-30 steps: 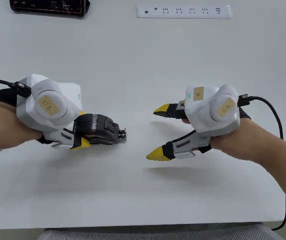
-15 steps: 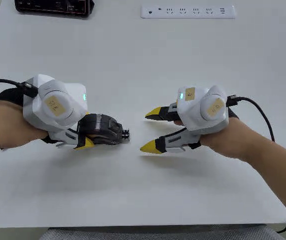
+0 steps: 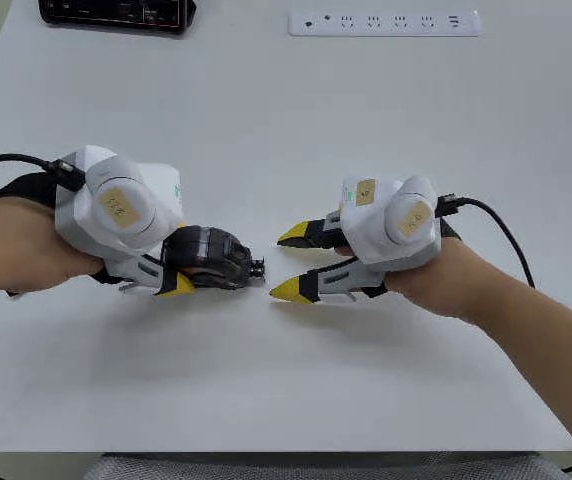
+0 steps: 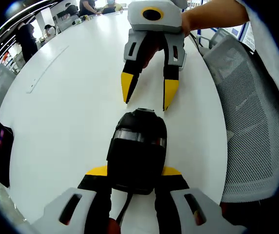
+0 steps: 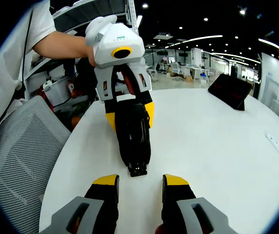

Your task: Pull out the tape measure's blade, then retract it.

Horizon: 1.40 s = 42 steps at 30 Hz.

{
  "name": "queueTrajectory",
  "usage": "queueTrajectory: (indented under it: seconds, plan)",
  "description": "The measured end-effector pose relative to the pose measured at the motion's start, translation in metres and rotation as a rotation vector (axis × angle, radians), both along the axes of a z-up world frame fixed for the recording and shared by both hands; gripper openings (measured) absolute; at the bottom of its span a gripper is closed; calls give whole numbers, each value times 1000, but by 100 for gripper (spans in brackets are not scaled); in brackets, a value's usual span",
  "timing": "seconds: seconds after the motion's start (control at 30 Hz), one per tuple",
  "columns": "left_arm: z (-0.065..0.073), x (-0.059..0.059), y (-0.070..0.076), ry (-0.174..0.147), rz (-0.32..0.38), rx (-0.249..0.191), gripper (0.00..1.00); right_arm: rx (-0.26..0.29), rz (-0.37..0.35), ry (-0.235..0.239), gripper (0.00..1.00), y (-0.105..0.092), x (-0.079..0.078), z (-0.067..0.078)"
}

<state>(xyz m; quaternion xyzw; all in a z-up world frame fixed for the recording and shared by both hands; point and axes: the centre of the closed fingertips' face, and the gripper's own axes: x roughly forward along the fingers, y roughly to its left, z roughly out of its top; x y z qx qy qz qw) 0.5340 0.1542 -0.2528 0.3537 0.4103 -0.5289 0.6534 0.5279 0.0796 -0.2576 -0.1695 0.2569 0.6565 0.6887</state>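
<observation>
The one tape measure sits on the worktop clamped in the left hand-held gripper, with the right hand-held gripper level and facing it, jaws apart.

The tape measure is black all over. The left gripper and the right gripper both have white bodies with tan labels, and black jaws with yellow tips. The counter is plain white, the far power strip is white, and the chair is grey mesh.
</observation>
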Motion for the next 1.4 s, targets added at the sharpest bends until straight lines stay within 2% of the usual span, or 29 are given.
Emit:
queueTrajectory:
  seconds: [0.63, 0.93, 1.33, 1.4]
  plan:
    - [0, 0, -1, 0, 0, 3, 29, 26, 43, -13, 15, 18, -3, -4]
    - [0, 0, 0, 0, -2, 3, 29, 29, 50, -15, 13, 20, -2, -7]
    - [0, 1, -1, -4, -2, -1, 29, 37, 58, -50, 11, 21, -3, -8]
    - [0, 1, -1, -4, -2, -1, 29, 33, 51, -43, 11, 21, -3, -8]
